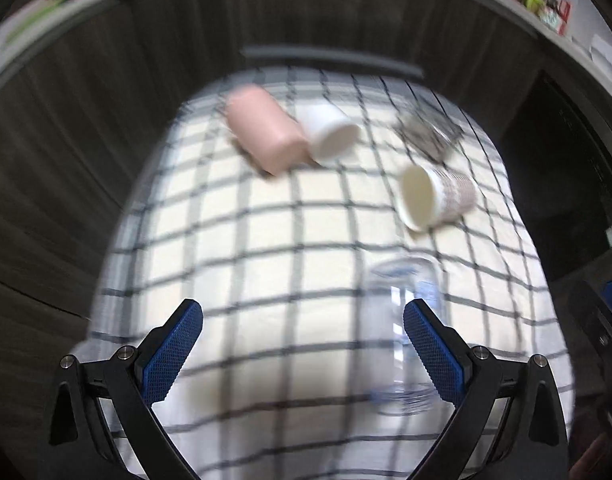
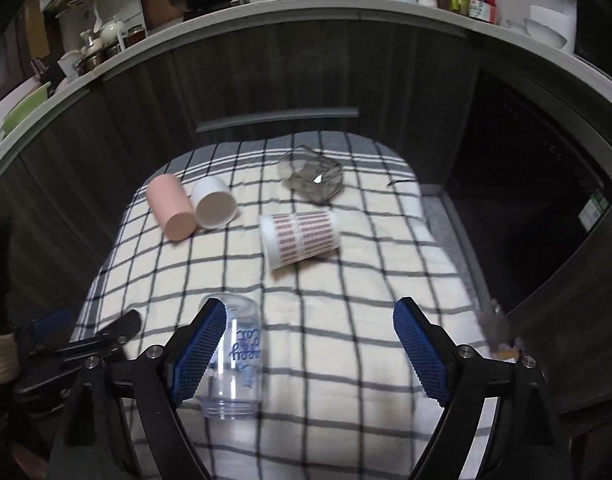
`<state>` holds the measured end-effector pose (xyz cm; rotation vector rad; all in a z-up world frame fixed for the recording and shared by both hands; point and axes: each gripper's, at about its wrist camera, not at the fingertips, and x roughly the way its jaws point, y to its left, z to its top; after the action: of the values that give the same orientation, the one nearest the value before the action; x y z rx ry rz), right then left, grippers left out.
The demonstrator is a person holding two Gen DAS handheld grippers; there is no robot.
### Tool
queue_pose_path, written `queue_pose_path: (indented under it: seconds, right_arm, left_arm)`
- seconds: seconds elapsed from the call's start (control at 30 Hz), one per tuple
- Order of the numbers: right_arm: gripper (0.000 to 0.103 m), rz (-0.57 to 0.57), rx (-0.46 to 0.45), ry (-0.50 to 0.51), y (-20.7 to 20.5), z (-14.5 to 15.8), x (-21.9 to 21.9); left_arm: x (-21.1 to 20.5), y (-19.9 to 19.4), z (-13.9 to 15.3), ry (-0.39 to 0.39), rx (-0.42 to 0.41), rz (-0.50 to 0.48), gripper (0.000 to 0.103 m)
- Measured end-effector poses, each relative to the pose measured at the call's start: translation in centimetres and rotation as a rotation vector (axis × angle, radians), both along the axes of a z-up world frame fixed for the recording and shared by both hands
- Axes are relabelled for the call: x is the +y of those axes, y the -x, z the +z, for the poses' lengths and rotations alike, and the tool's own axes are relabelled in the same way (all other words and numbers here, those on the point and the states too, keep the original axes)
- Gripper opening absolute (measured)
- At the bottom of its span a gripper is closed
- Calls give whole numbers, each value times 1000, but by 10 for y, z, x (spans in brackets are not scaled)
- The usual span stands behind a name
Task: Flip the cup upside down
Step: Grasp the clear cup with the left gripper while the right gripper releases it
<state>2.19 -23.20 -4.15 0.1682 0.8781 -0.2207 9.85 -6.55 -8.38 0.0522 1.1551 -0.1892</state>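
Note:
A clear plastic cup with blue writing (image 2: 236,356) lies on its side on the checked cloth (image 2: 345,320), close in front of both grippers; it also shows in the left wrist view (image 1: 405,336). My right gripper (image 2: 306,352) is open and empty above the cloth, its left finger (image 2: 202,348) in front of the clear cup. My left gripper (image 1: 304,352) is open and empty, its right finger (image 1: 433,352) over the cup. A paper cup with red print (image 2: 300,238) (image 1: 433,196), a pink cup (image 2: 170,212) (image 1: 264,128) and a white cup (image 2: 214,204) (image 1: 329,132) lie on their sides farther back.
A dark crumpled clear cup (image 2: 311,176) (image 1: 425,136) lies at the cloth's far edge. A dark wood cabinet front with a grey handle (image 2: 278,118) stands behind the table. A counter (image 2: 266,4) above carries pots and bottles. The left gripper's body (image 2: 66,352) shows at the lower left.

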Motion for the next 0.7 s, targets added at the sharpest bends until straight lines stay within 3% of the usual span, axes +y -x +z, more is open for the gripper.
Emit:
queue_pose_path:
  seconds: [0.2,0.37,0.47,0.7]
  right_arm:
    - [86,-60,-22,-11,6,5,-34]
    - [86,-97,-14,-54,3,-3,-54]
    - [86,-98,0,-79,-3,-13,-58]
    - [86,-102,29,-146,-9,-33,-63]
  left_arm:
    - [-48,-24,-25,-5,151,-86,97]
    - [-75,-45,-59,-31,288,-127,80]
    - [-82,-50,-68,-39,319,-133,75]
    - [-89,-57,-76,-43,352,-156,75]
